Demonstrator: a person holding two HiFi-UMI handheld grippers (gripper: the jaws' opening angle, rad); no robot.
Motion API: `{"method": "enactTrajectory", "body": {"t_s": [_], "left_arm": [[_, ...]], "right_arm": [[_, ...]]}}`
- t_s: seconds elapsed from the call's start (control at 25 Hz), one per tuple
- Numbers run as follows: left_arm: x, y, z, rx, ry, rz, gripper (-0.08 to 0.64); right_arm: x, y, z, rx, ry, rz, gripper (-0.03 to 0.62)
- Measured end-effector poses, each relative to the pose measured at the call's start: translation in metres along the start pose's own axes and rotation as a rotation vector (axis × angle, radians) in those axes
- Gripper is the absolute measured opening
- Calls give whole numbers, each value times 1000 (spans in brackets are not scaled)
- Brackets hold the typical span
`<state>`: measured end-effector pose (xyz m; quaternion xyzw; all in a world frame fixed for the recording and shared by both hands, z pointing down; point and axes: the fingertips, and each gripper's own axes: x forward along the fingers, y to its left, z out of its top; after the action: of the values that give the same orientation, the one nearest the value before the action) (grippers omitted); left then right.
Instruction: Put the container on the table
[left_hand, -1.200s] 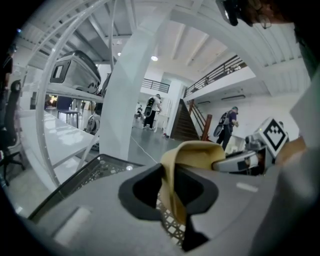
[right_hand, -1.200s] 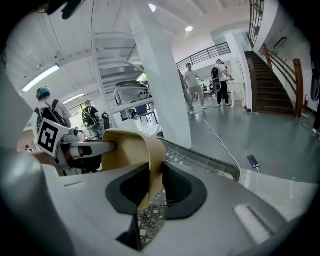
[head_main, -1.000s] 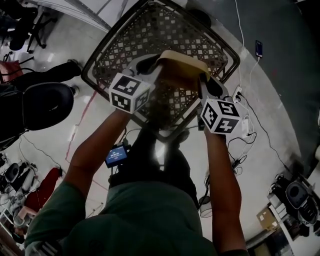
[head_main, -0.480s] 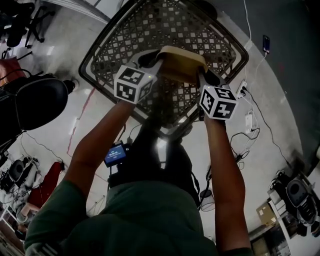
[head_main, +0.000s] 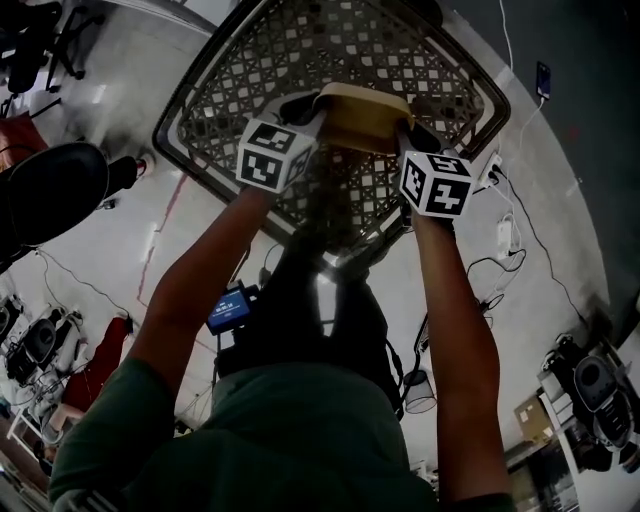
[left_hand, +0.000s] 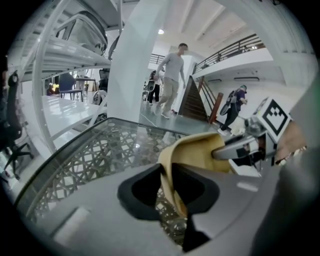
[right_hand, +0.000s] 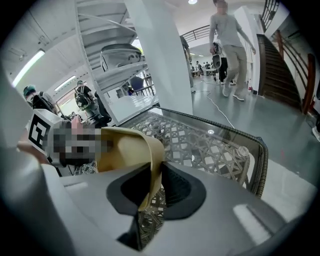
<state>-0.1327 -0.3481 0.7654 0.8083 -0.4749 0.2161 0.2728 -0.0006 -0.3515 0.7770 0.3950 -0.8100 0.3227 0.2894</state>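
Lattice table (head_main: 400, 50) — container (head_main: 362, 115) underside hidden

Big open lab hall w/ staircase (right_hand: 283, 65), white racks (right_hand: 118, 70), office chair (head_main: 52, 190), floor cables (head_main: 541, 262)

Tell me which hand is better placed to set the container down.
Neither: left tongs, jaws just easing open, and right tongs both grip opposite rims of the container over the table; lower them together.
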Motion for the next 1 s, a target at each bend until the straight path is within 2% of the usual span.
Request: {"method": "enactTrajectory", "body": {"t_s": [0.36, 1.0], "left_arm": [[29, 8, -25, -5, 48, 16, 74], [61, 25, -25, 16, 59, 44, 107]], "right_arm": [[28, -16, -18, -17, 48, -1, 55], [64, -33, -13, -65, 71, -28, 72]]}}
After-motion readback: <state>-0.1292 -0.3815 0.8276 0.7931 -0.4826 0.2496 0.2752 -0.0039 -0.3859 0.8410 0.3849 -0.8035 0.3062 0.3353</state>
